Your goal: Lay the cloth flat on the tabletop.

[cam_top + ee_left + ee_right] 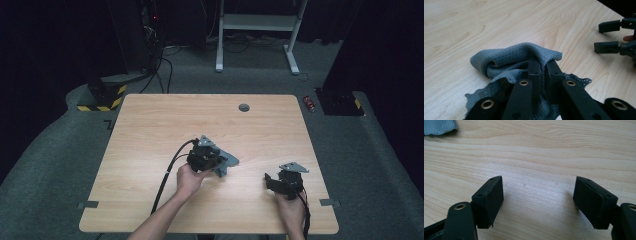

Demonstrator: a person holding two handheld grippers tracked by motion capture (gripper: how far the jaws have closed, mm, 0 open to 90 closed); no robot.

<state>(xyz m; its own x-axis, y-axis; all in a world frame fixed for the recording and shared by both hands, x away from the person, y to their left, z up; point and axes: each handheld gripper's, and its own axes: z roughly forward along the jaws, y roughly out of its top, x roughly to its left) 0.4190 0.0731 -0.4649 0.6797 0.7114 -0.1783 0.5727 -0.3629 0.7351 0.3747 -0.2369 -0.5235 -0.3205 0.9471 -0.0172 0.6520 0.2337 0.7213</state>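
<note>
High view: the left gripper [220, 161] sits near the middle of the wooden desk [150, 125], with the grey cloth [228, 161] bunched at its tip. Left gripper view shows its fingers [534, 68] pinched together on a raised fold of that cloth [511, 56], the rest crumpled on the desk. At about four o'clock from it, well apart, the right gripper [270, 181] rests with fingers [490, 195] spread wide, gripping nothing, over bare wood.
</note>
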